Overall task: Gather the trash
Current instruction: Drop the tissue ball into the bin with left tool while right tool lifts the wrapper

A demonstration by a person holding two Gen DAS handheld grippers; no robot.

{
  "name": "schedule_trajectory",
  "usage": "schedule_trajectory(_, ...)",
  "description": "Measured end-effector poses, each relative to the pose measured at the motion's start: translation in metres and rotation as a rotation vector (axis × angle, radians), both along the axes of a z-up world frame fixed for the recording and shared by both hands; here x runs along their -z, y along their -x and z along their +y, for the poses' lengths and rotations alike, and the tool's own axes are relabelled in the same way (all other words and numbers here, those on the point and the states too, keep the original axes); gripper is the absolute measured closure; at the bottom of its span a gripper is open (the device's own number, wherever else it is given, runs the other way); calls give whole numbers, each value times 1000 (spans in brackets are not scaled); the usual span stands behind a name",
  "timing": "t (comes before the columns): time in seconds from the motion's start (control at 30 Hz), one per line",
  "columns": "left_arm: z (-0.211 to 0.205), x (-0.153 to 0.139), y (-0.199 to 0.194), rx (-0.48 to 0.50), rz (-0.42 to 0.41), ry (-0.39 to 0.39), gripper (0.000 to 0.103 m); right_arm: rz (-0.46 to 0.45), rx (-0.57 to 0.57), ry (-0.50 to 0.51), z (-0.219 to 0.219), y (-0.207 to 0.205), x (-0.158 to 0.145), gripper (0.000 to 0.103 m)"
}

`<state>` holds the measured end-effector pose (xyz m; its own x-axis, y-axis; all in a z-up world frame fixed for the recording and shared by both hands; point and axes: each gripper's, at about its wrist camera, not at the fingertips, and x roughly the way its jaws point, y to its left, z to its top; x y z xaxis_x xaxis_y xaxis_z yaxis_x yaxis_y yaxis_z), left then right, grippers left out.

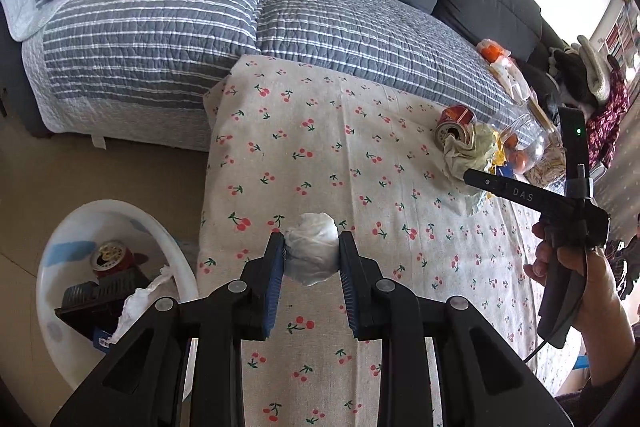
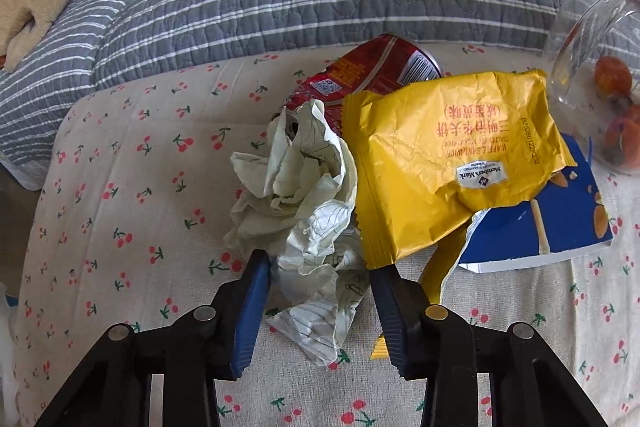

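My left gripper (image 1: pixel 312 247) is shut on a white tissue ball (image 1: pixel 314 259), held just above the cherry-print tablecloth (image 1: pixel 320 131). In the right wrist view, my right gripper (image 2: pixel 318 267) has its blue pads against both sides of a crumpled pale green paper (image 2: pixel 304 187) that lies on the cloth. Behind the paper lies a red can (image 2: pixel 380 71) on its side. A yellow snack wrapper (image 2: pixel 448 163) overlaps a torn blue box (image 2: pixel 560 227) just right of the paper. A white bin (image 1: pixel 52 267) stands on the floor at lower left, with a red can (image 1: pixel 112 259) and paper inside.
A glass jar (image 2: pixel 592 67) holding oranges lies at the table's right. A sofa with a grey striped quilt (image 1: pixel 160 35) runs along the table's far edge. A hand (image 1: pixel 568 259) holds the right gripper's handle at the right of the left wrist view.
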<state>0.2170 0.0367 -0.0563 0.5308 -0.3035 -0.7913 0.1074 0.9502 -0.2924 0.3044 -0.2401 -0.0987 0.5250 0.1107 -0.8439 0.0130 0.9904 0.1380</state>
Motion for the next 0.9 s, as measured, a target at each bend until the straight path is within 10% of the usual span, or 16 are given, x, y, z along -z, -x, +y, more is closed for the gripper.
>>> schedule_trajectory(0.63, 134, 8, 58, -176, 99, 116, 71, -14, -242, -113, 80, 96, -47, 60)
schedule_trajectory(0.9, 161, 20, 61, -240, 147, 89, 19, 28, -304, -141, 119, 105, -27, 60)
